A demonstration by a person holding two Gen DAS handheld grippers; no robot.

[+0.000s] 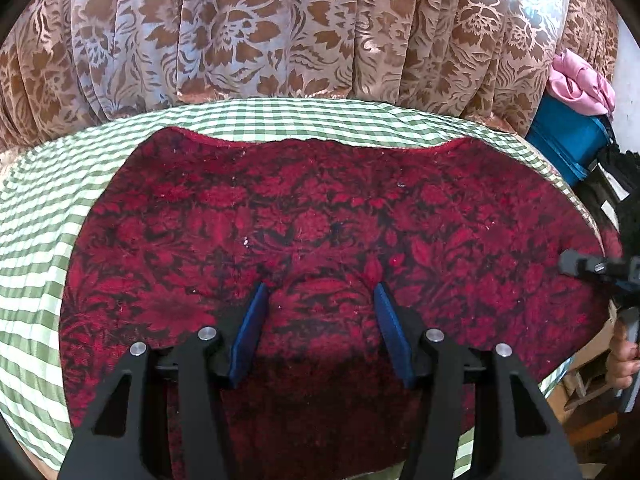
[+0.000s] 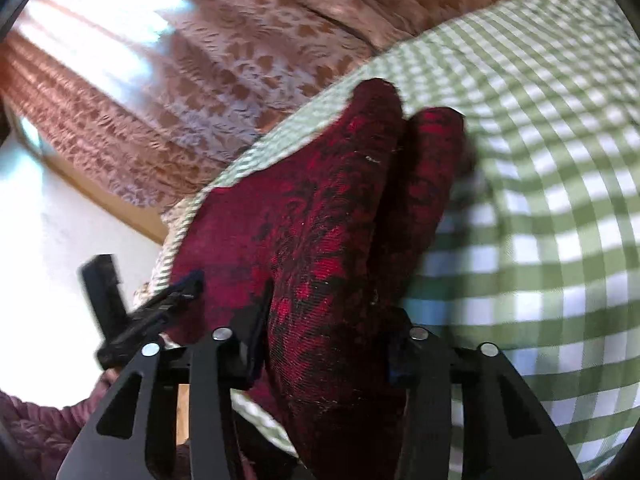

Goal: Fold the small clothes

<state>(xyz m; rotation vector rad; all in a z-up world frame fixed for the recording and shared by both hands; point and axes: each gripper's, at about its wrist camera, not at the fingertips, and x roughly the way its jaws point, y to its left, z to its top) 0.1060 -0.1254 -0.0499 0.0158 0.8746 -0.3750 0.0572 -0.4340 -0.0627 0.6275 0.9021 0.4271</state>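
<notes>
Red cloth (image 1: pixel 320 220) lay spread across the green-and-white checked table cover (image 1: pixel 36 208), taking up most of it. It was dark red with a black floral/leaf weave, fuzzy nap, with small white lint specks. The far edge was wavy and slightly rolled, with raised corners at far left and far right. A soft ridge bulged up in the cloth between the left tool's fingers.

Left gripper (image 1: pixel 318 300) was released: blue pads (image 1: pixel 250 332) wide apart, tips resting on or just above the cloth near its near-middle, nothing pinched. Whether the tips pressed in, I could not tell.

Right gripper (image 2: pixel 326 308) was grasping the red cloth (image 2: pixel 320 208): a thick bunched fold ran up between the two fingers, filling the gap, lifted off the checked cover (image 2: pixel 540 200) on its right side. The fold showed two rolled lobes at the far end. This view was motion-blurred, so pad contact was not sharp.

In the left view, the right gripper (image 1: pixel 576 264) showed at the cloth's right edge, with the person's hand (image 1: pixel 622 364) below it. In the right view, the left gripper (image 2: pixel 188 284) sat on the cloth's left part.

Brown floral curtain (image 1: pixel 280 28) hung behind the table. Pink fabric (image 1: pixel 580 80) sat on a blue bag (image 1: pixel 564 140) at far right.
</notes>
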